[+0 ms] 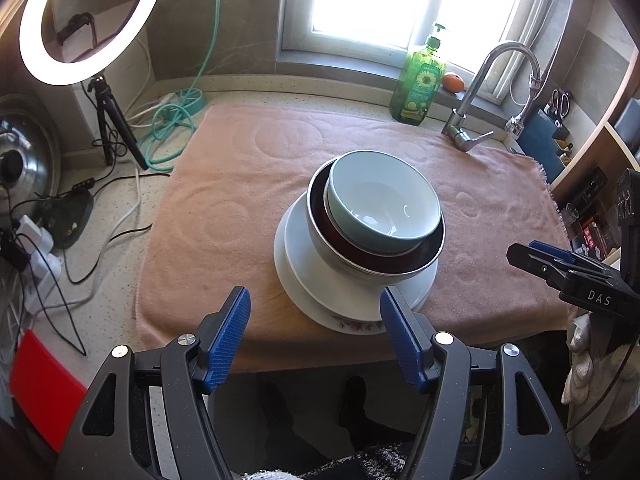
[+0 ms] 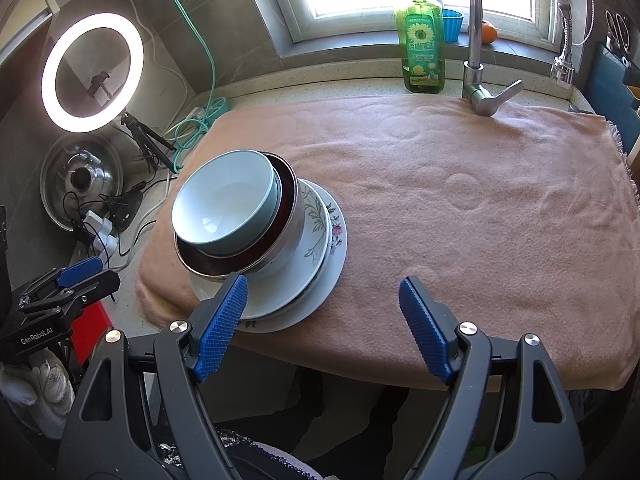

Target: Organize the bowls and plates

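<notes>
- Kitchen counter w/ a pink towel [image 2: 460, 200] spread over it; window, green soap bottle [image 2: 422, 46] and faucet [image 2: 478, 52] at the back.
- One stack sits on the towel near its front-left part: light blue bowl [image 1: 384, 200] nested in a dark red bowl w/ metal outside [image 1: 360, 256], on white plates [image 1: 312, 280], w/ a floral plate [image 2: 334, 240] among the lowest.
- Progress, as a judgement: stacking looks done or nearly so; no loose dishes seen elsewhere. Bowls sit off-centre on the plates, so a nudge to centre may be left.
- Orientation: both bowls open upward, plates lie flat; stack's axis runs vertical, bowls shifted toward the left edge in the right wrist view.
- Left gripper [image 1: 316, 336]: fingers apart, nothing between them, hovering just before the stack's near rim; one pad overlaps the plate edge in view, contact can't be told.
- Right gripper [image 2: 324, 328]: fingers apart, empty, above the towel's front edge, stack to its left.
</notes>
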Demonstrator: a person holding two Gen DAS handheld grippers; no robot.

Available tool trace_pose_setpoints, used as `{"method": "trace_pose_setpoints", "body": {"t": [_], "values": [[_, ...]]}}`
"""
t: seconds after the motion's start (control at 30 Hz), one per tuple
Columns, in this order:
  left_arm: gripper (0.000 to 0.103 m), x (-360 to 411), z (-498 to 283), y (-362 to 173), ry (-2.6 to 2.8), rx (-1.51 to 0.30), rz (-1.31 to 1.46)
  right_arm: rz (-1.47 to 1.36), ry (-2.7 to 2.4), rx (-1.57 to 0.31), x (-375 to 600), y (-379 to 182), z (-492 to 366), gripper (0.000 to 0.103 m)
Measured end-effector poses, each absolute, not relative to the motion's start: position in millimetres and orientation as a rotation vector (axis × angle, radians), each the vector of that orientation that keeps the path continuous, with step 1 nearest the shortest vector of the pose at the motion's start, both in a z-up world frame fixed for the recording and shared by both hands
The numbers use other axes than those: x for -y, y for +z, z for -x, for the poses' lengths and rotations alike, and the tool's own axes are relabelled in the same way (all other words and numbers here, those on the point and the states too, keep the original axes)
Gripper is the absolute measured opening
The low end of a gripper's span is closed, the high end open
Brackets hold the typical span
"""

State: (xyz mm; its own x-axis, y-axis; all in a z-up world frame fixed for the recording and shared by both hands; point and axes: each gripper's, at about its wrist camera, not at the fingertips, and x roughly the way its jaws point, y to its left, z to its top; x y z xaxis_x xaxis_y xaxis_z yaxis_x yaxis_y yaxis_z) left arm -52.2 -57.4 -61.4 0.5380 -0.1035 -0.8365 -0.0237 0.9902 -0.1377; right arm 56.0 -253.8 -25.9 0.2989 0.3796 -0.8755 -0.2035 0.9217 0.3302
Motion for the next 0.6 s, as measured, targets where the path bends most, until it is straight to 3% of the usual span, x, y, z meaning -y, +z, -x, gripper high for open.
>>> {"method": "trace_pose_setpoints", "body": {"t": [0.6], "values": [[0.067,61.6,48.6,-59.6,-0.040,-1.013,0.140,-0.166,0.397,-1.205,251.6,-26.1,-58.8,0.081]]}}
